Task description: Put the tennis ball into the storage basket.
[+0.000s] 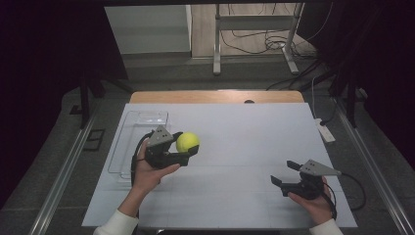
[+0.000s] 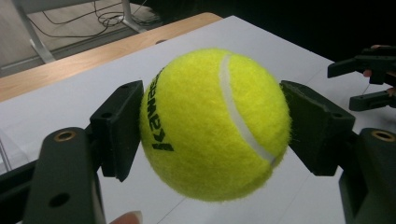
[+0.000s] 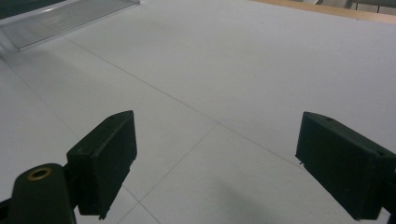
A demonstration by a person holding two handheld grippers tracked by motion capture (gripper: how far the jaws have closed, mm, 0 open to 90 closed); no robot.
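While the left gripper [image 1: 188, 147] clamps the tennis ball [image 1: 188, 141] aloft, right gripper [image 1: 287, 173] fingers gape wide.

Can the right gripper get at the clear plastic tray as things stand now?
Probably yes: the right gripper is open and empty, with bare white table between. But the clear plastic tray lies far across.

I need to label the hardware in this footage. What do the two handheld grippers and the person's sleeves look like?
Both the left gripper and the right gripper are matte black, with two blocky rectangular jaws, brass-coloured pivot inserts, a grey three-cornered top plate and a trailing black cable. The person wears white long sleeves.
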